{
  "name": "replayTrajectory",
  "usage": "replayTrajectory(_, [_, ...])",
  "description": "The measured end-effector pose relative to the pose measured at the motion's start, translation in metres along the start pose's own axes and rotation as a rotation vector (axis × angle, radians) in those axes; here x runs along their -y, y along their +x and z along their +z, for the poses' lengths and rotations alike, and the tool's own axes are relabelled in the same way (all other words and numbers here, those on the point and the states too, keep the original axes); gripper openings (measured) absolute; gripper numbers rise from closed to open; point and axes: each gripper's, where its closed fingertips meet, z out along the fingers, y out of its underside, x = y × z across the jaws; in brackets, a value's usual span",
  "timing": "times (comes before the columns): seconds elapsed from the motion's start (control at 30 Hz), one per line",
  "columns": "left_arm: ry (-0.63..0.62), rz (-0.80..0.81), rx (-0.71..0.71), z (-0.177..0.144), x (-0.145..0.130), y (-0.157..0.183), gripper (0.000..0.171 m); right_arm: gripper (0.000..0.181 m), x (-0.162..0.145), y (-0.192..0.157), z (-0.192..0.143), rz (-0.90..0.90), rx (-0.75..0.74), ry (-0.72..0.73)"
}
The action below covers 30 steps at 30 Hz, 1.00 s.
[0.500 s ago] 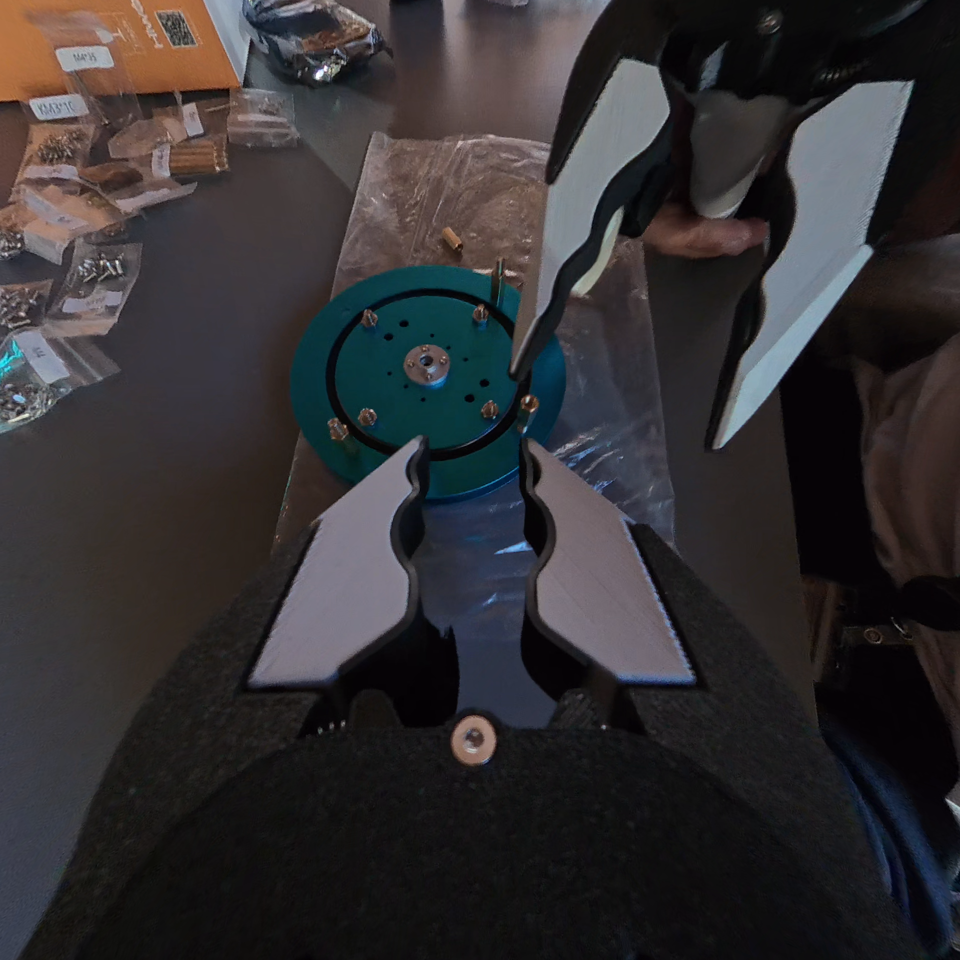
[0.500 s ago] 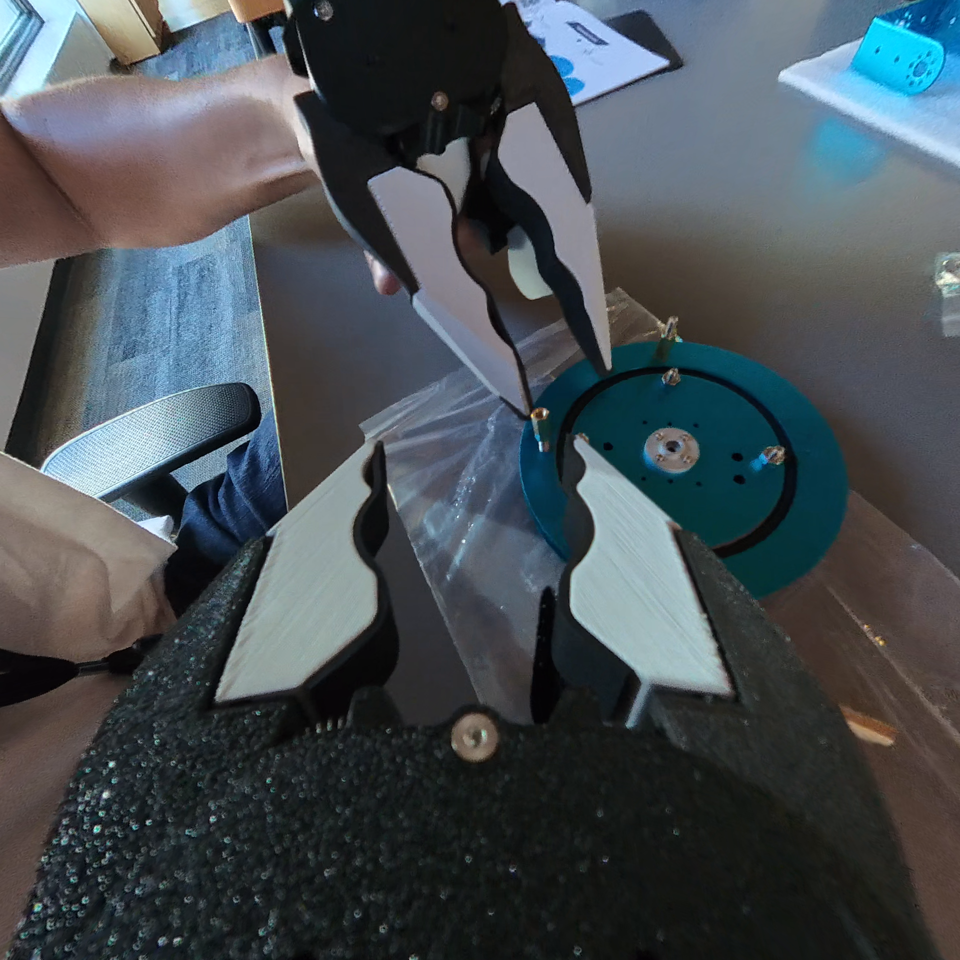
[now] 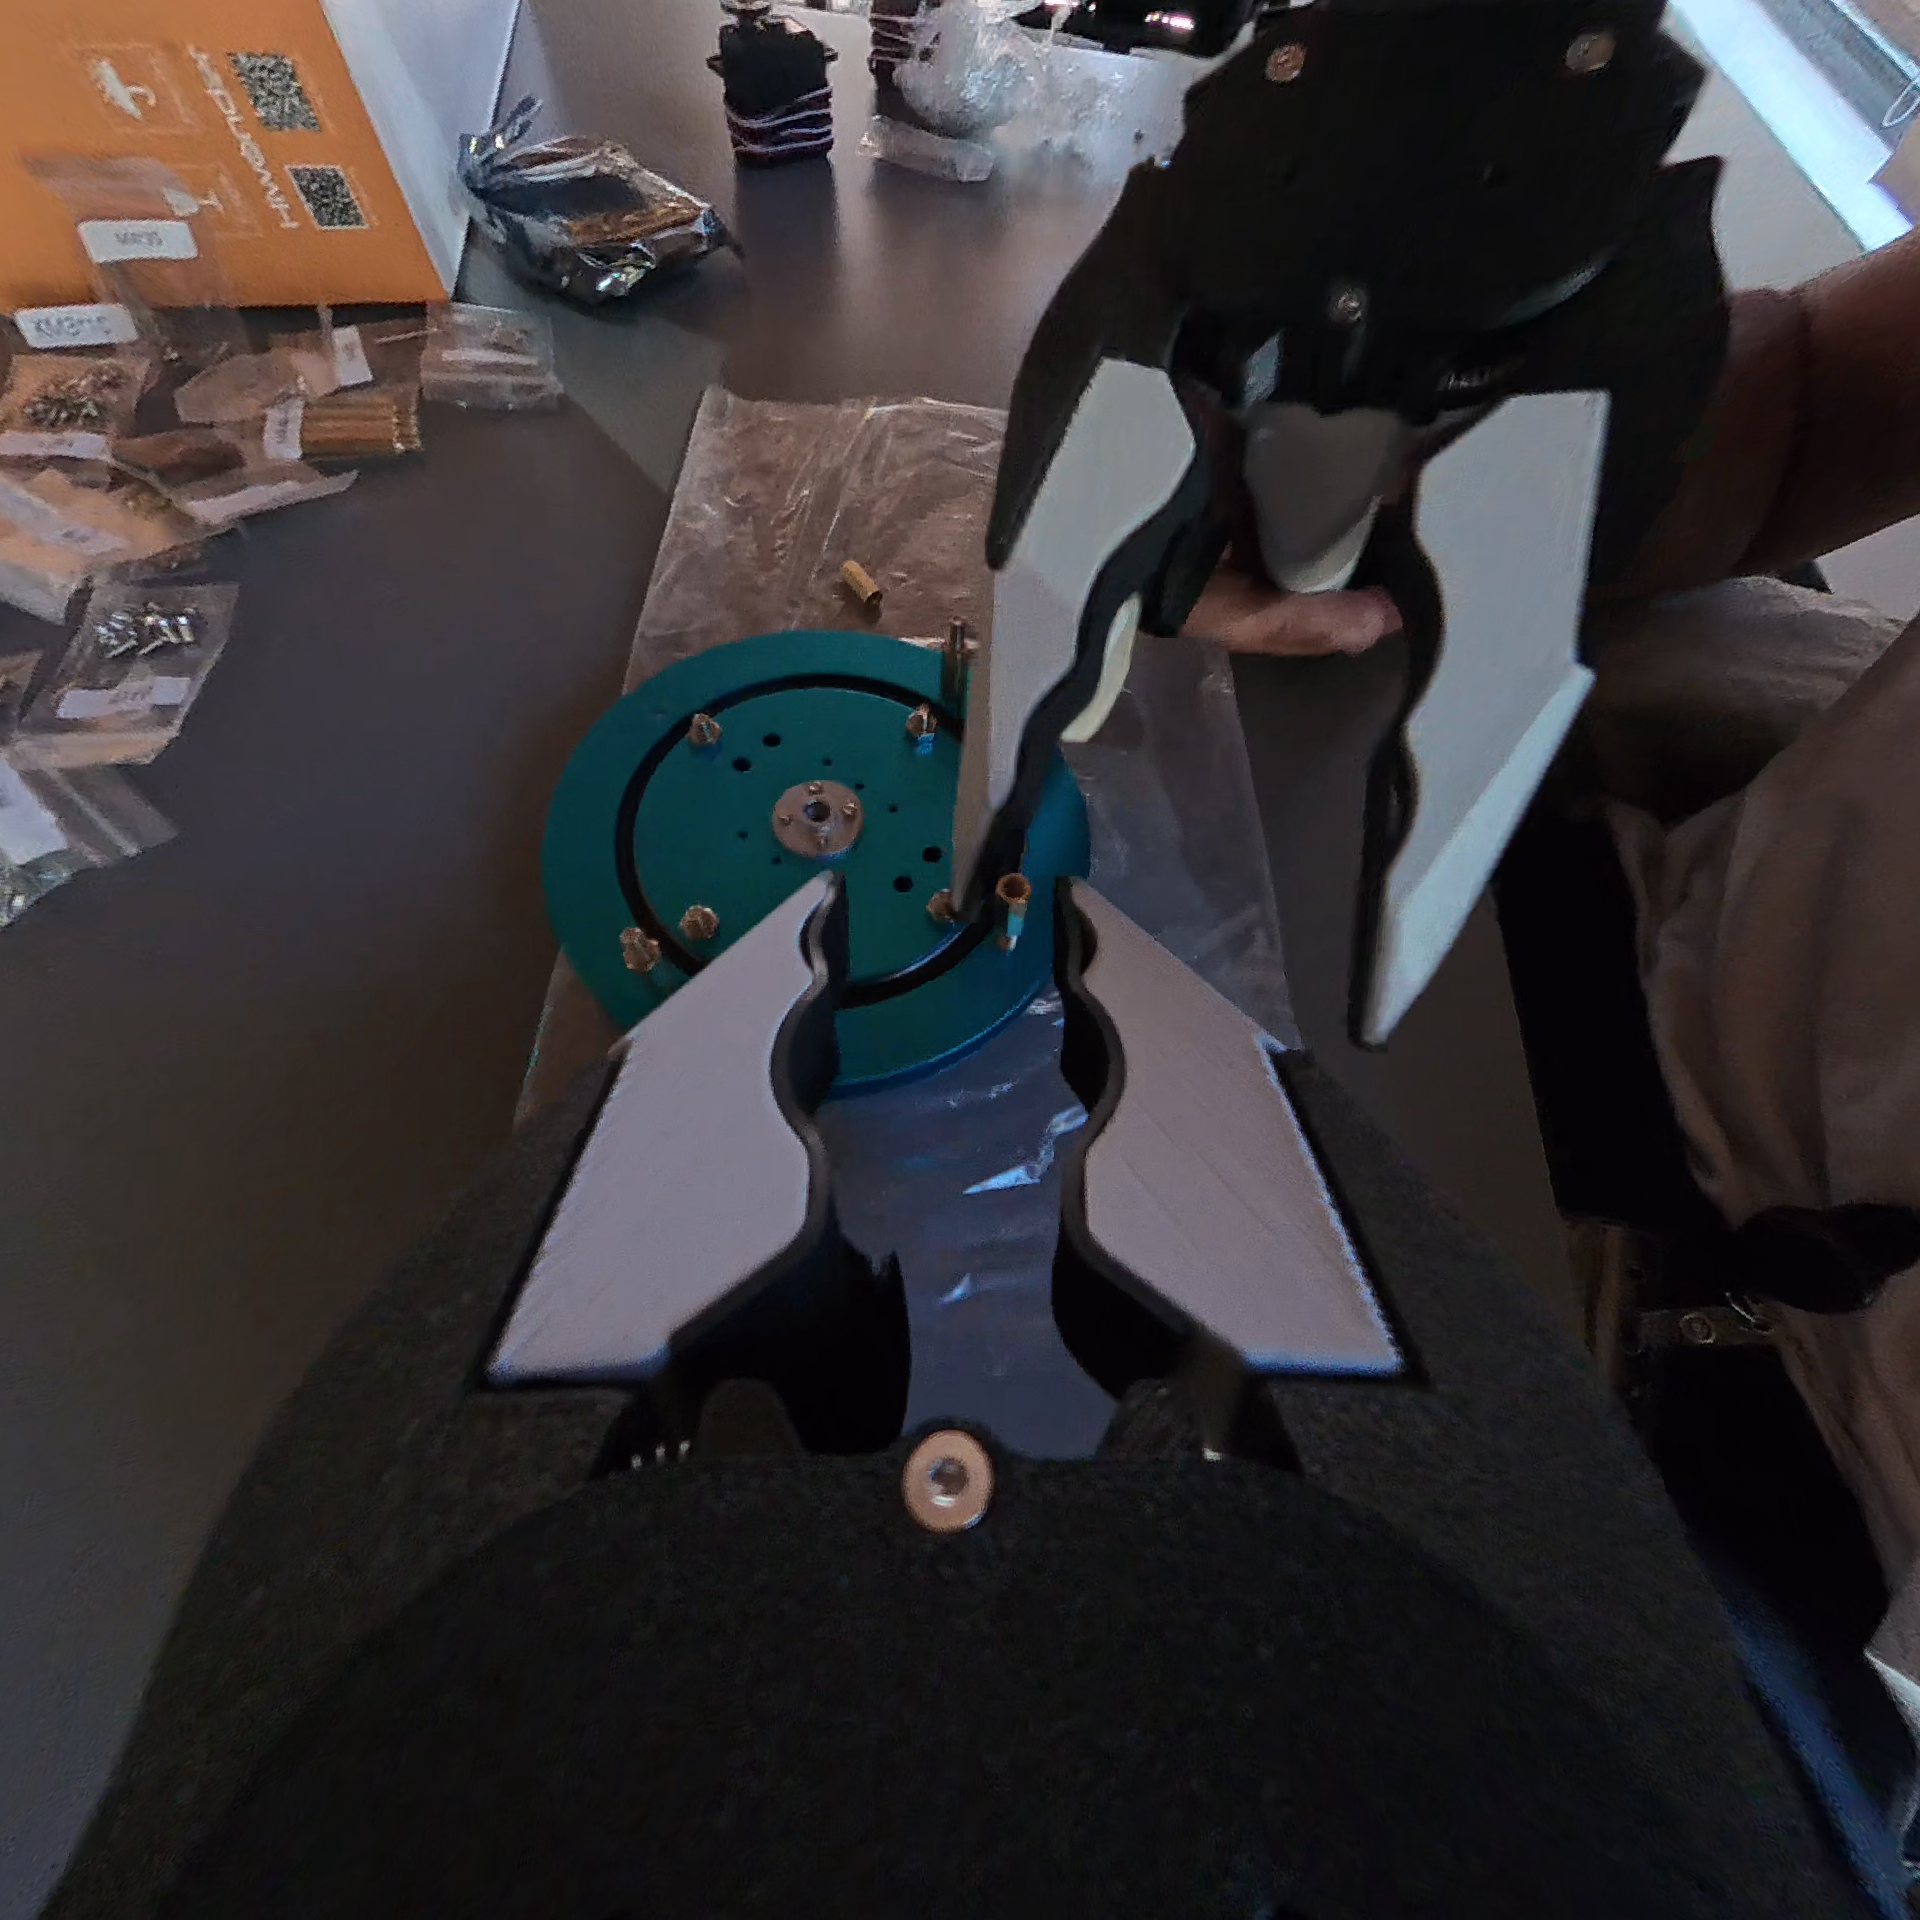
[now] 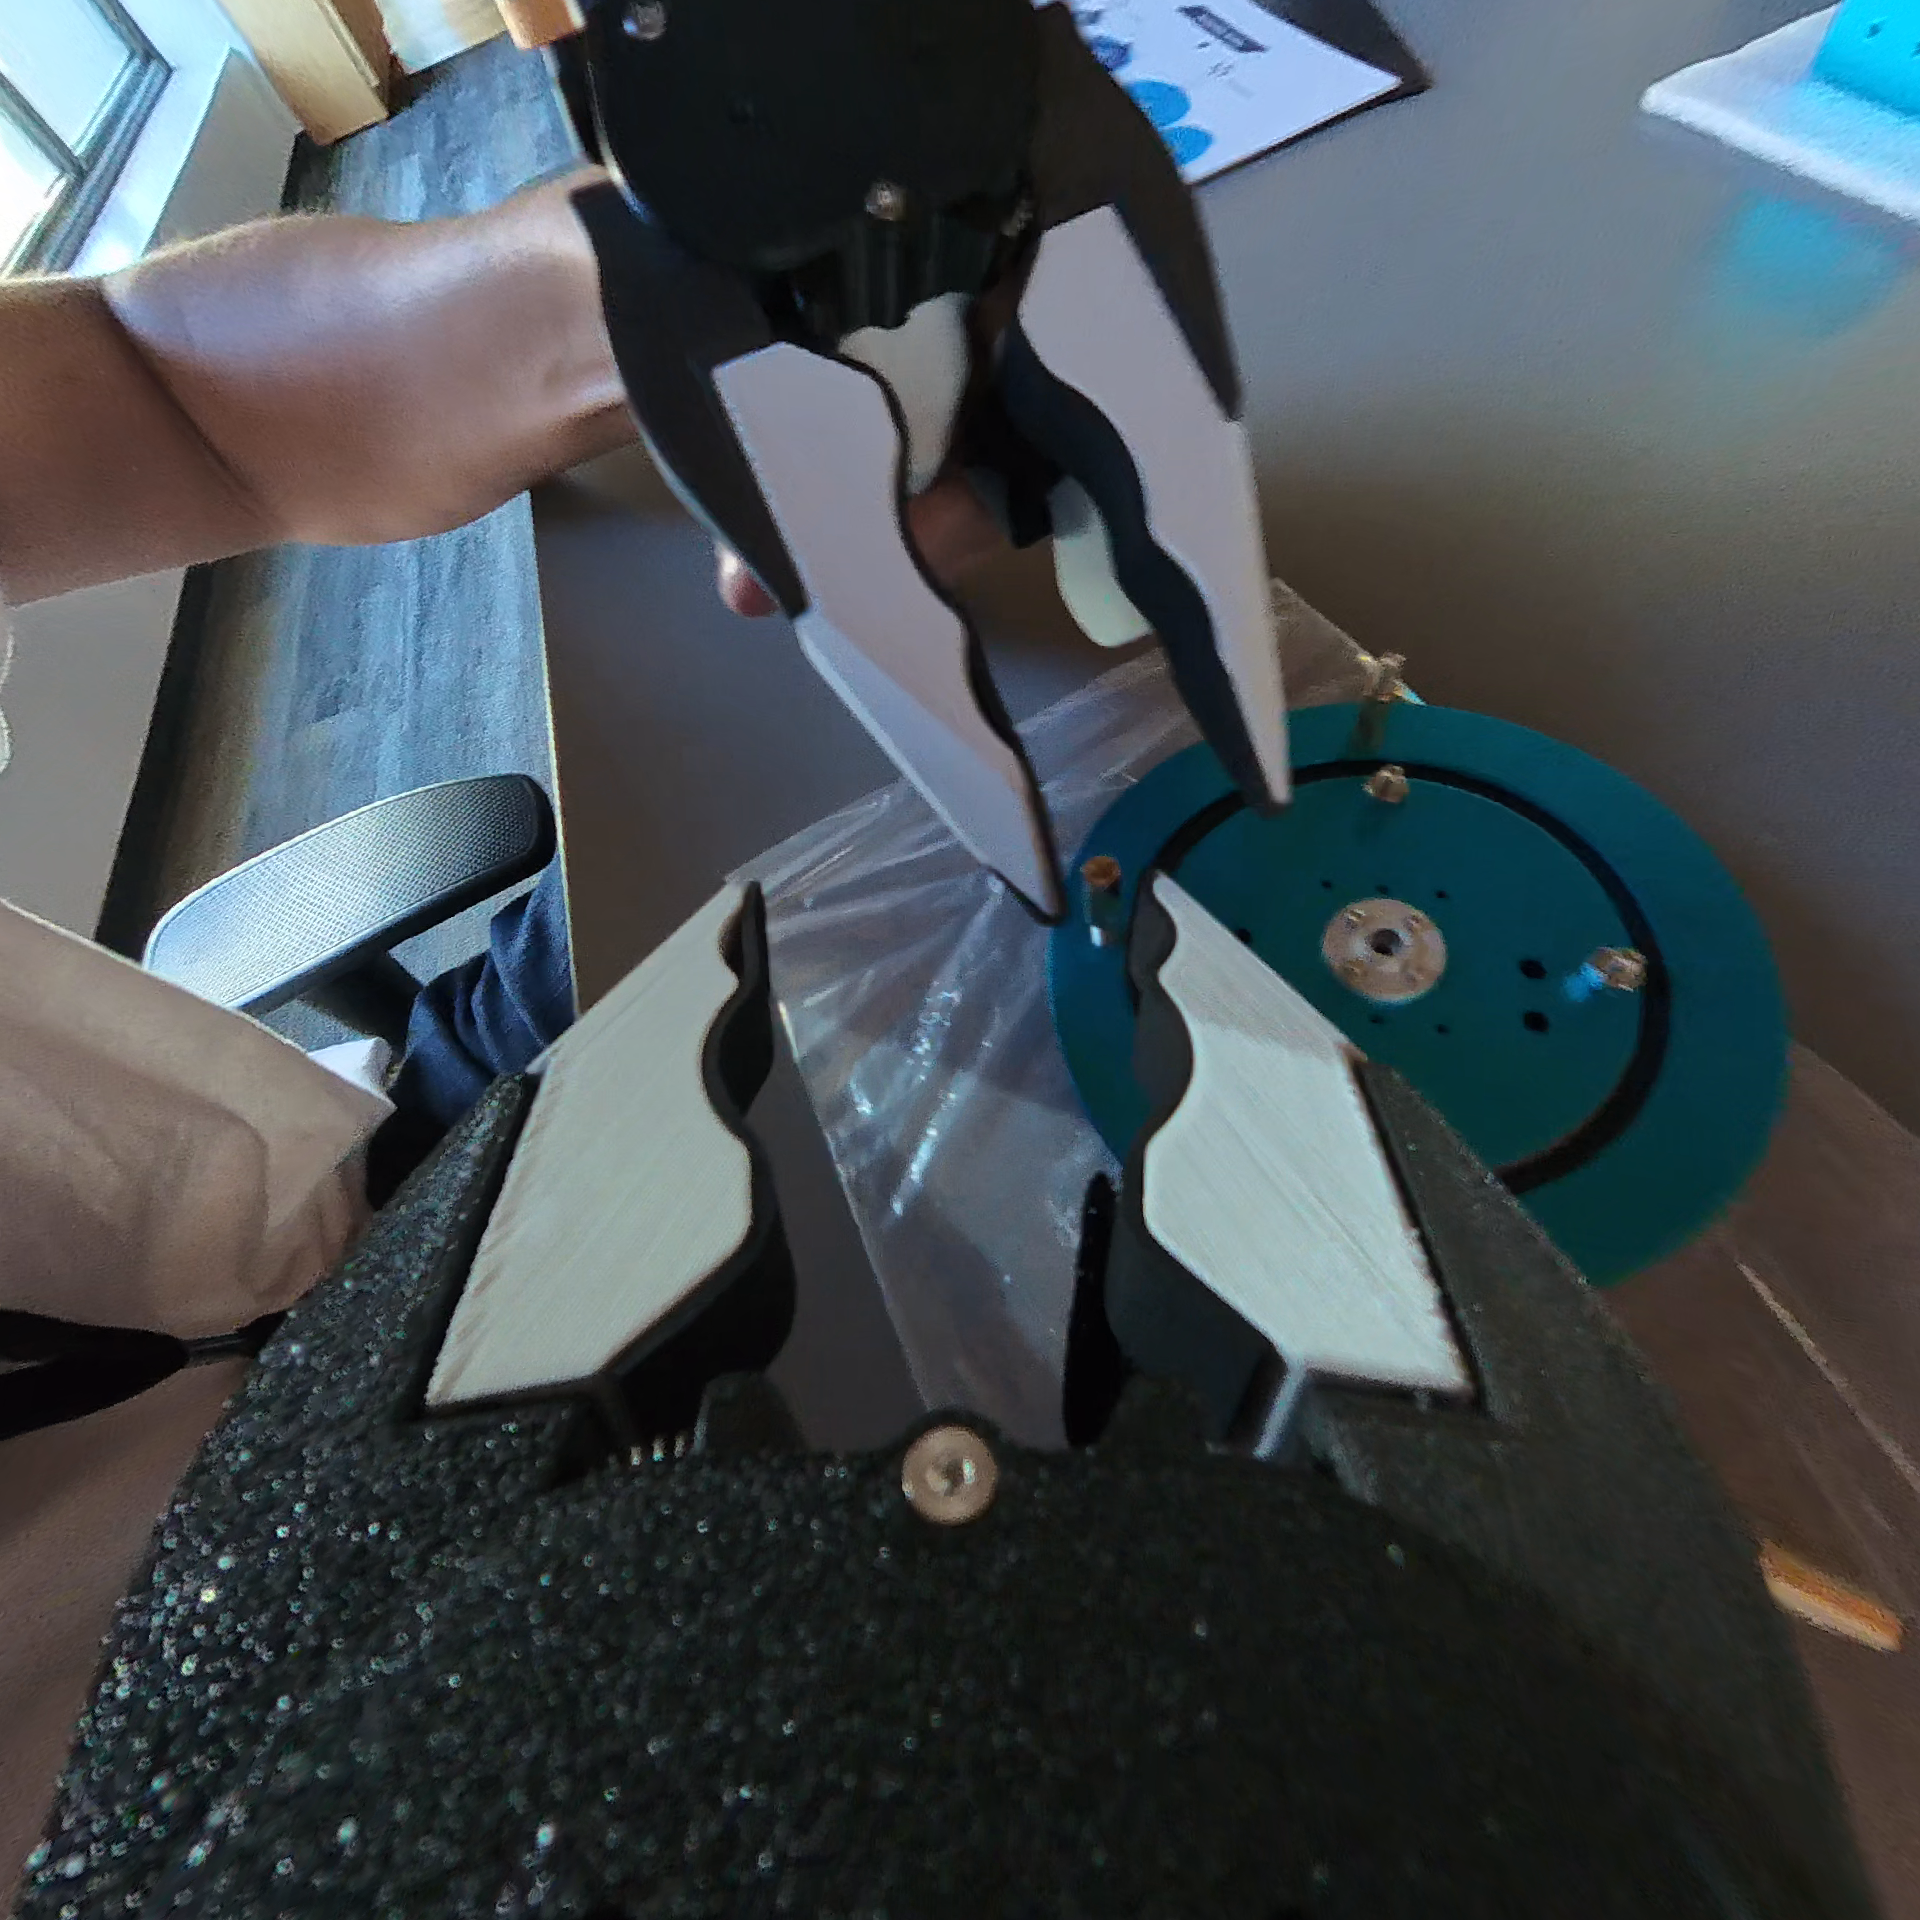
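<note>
Both hand-held grippers lean in over the teal disc, which lies on a clear plastic sheet on the dark table: the left gripper has its jaws spread with its fingertips over the disc's near edge, and the right gripper is spread wide too, one tip close by a brass standoff, though blur hides whether they touch. The left wrist view alone shows bags of small hardware and an orange box. The right wrist view alone shows a forearm, an office chair, wood-look flooring and printed sheets.
</note>
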Motion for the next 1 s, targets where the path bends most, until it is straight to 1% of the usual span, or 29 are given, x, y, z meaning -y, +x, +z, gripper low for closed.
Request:
replayTrajectory(0.1, [-0.010, -0.011, 0.013, -0.001, -0.005, -0.009, 0.045, 0.069, -0.005, -0.002, -0.001, -0.024, -0.023, -0.020])
replayTrajectory(0.17, [0.002, -0.049, 0.009, -0.007, -0.008, -0.013, 0.044, 0.068, -0.009, 0.002, -0.009, -0.017, -0.050, -0.015])
replayTrajectory(0.23, [0.040, -0.066, -0.021, -0.009, -0.003, -0.008, 0.042, 0.068, -0.004, 0.005, -0.011, -0.014, -0.055, 0.009])
replayTrajectory(0.3, [0.059, -0.051, -0.036, -0.005, 0.005, -0.002, 0.042, 0.069, 0.001, 0.004, -0.003, -0.009, -0.030, 0.008])
replayTrajectory(0.4, [0.054, -0.046, -0.029, -0.003, 0.007, -0.004, 0.042, 0.071, 0.003, 0.002, 0.007, -0.035, -0.018, -0.002])
replayTrajectory(0.43, [0.064, -0.048, -0.016, -0.005, 0.006, -0.008, 0.042, 0.069, 0.002, 0.000, 0.007, -0.030, -0.005, -0.005])
replayTrajectory(0.47, [0.066, -0.053, 0.005, -0.008, 0.003, -0.014, 0.042, 0.071, 0.001, -0.002, 0.006, -0.018, 0.006, -0.003])
replayTrajectory(0.5, [0.070, -0.063, 0.014, -0.012, 0.000, -0.018, 0.046, 0.069, 0.000, -0.002, 0.002, -0.009, 0.008, 0.004])
replayTrajectory(0.53, [0.079, -0.079, 0.021, -0.017, -0.001, -0.021, 0.044, 0.065, 0.000, -0.002, -0.004, 0.000, 0.011, 0.017])
replayTrajectory(0.57, [0.090, -0.086, 0.027, -0.023, -0.002, -0.023, 0.043, 0.065, 0.002, 0.000, -0.009, 0.008, 0.003, 0.033])
replayTrajectory(0.67, [0.134, -0.085, 0.008, -0.032, 0.001, -0.018, 0.043, 0.066, 0.004, 0.010, -0.011, -0.005, -0.037, 0.036])
replayTrajectory(0.8, [0.089, -0.017, 0.026, -0.018, -0.001, -0.008, 0.043, 0.071, 0.005, 0.004, 0.007, -0.020, 0.001, 0.004])
replayTrajectory(0.83, [0.081, -0.003, 0.032, -0.015, 0.000, -0.008, 0.043, 0.069, 0.005, 0.003, 0.009, -0.028, 0.000, 0.000])
replayTrajectory(0.9, [0.073, 0.010, 0.038, -0.011, 0.001, -0.008, 0.043, 0.069, 0.003, 0.002, 0.008, -0.037, -0.004, -0.003])
replayTrajectory(1.0, [0.053, 0.030, 0.049, -0.008, -0.001, -0.012, 0.045, 0.068, 0.003, -0.001, 0.003, -0.005, 0.024, 0.011])
